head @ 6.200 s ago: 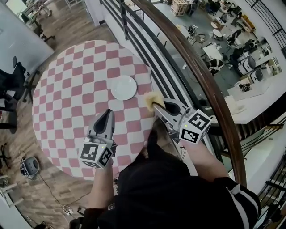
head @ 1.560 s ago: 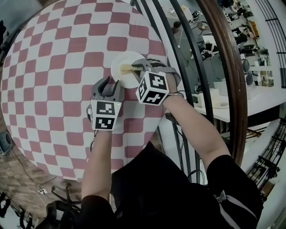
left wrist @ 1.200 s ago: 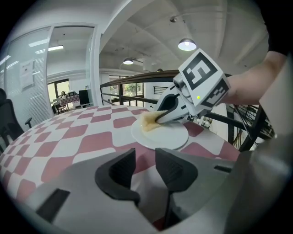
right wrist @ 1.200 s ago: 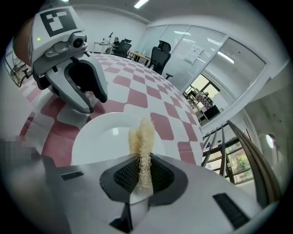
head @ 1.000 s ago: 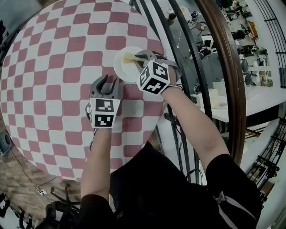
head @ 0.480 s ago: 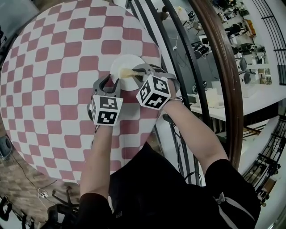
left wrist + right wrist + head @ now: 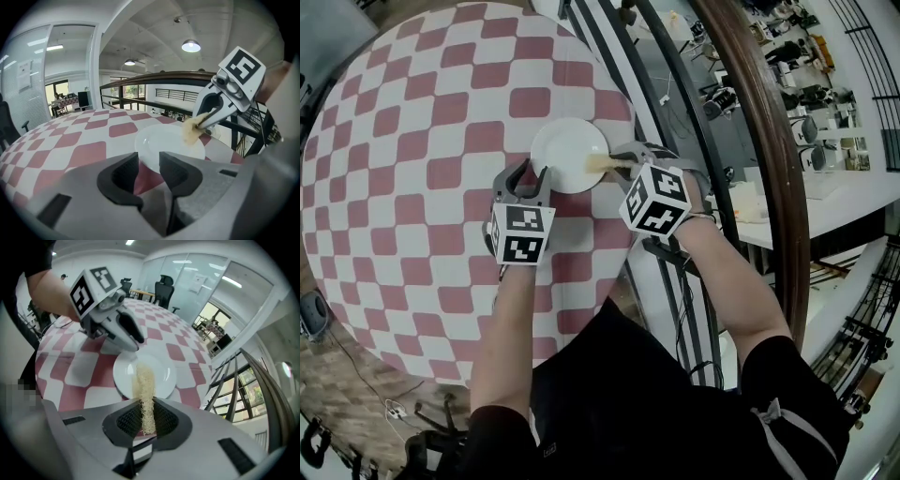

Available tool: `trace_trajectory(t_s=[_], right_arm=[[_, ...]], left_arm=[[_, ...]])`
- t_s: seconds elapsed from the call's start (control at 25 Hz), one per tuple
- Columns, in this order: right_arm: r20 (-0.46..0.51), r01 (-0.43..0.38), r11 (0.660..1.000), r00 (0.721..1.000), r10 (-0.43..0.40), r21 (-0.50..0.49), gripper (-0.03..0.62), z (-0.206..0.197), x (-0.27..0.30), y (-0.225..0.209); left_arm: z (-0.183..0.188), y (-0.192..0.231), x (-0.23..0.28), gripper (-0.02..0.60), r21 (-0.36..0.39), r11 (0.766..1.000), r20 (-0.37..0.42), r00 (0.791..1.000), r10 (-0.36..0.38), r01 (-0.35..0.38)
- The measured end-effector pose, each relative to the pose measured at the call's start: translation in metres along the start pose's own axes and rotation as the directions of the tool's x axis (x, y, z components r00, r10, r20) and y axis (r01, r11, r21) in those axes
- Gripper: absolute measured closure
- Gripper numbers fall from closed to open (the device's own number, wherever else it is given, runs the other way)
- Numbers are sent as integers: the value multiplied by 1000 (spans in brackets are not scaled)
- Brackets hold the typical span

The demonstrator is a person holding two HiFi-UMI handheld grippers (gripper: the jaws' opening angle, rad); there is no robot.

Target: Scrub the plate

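Checkered table (image 7: 412, 141) holds plate (image 7: 565, 150); railing (image 7: 742, 105) beside; right tongs (image 7: 144, 420) clamp scourer (image 7: 144, 378)

1. The worktop (image 7: 422, 141) is checked in dull red and white.
2. The plate (image 7: 567, 150) is plain white.
3. The scrub pad (image 7: 600, 163) is pale yellow.
4. The left tool (image 7: 522, 174) and the right tool (image 7: 617, 159) are grey, each with black-and-white square markers.
5. The handrail (image 7: 757, 122) is dark brown.

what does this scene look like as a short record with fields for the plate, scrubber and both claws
plate: white, bare, flat on the checked table
scrubber: pale fibrous pad, at the plate's right rim in the head view; contact unclear
right claw: shut on scrubber
left claw: open, at the plate's near rim, gripping nothing
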State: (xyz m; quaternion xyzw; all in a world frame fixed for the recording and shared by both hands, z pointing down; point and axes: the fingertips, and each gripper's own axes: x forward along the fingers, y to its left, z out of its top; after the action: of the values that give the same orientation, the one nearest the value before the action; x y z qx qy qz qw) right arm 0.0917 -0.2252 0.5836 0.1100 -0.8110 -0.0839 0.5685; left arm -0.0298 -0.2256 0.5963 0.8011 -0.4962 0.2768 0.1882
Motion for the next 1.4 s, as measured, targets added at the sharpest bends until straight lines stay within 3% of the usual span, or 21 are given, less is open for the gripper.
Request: trace_trajectory(t_s=[0.12, 0.24, 0.36, 0.48, 0.64, 0.88, 1.0, 1.12, 1.24, 1.4], right_arm=[[114, -33, 998, 993, 27, 46, 553, 31, -3, 5], [64, -98, 991, 993, 103, -86, 553, 52, 22, 35], [13, -66, 985, 998, 69, -162, 553, 56, 38, 33], [10, -61, 983, 998, 63, -173, 553, 51, 38, 26], [4, -21, 990, 1000, 22, -137, 553, 26, 30, 10], [-70, 138, 988, 987, -142, -71, 553, -7, 30, -53], [-1, 181, 983, 984, -181, 32, 553, 5, 19, -70], [103, 100, 995, 989, -102, 22, 553, 41, 16, -41], [77, 15, 998, 997, -10, -60, 553, 54, 38, -6], [63, 62, 995, 996, -57, -77, 553, 53, 50, -17]], left_arm=[[1, 0, 0, 446, 10, 1000, 10, 1000, 4, -4], [1, 1, -1, 446, 10, 1000, 10, 1000, 11, -11], [1, 2, 0, 448, -6, 1000, 7, 1000, 7, -7], [1, 3, 1, 447, -4, 1000, 1, 1000, 12, -12], [1, 2, 1, 448, 16, 1000, 8, 1000, 23, -23], [2, 3, 2, 448, 4, 1000, 5, 1000, 14, -14], [1, 3, 1, 448, -3, 1000, 1, 1000, 8, -8], [1, 3, 1, 448, -1, 1000, -1, 1000, 6, -6], [1, 3, 1, 448, -3, 1000, -2, 1000, 11, -11], [1, 3, 2, 448, -4, 1000, -4, 1000, 4, -4]])
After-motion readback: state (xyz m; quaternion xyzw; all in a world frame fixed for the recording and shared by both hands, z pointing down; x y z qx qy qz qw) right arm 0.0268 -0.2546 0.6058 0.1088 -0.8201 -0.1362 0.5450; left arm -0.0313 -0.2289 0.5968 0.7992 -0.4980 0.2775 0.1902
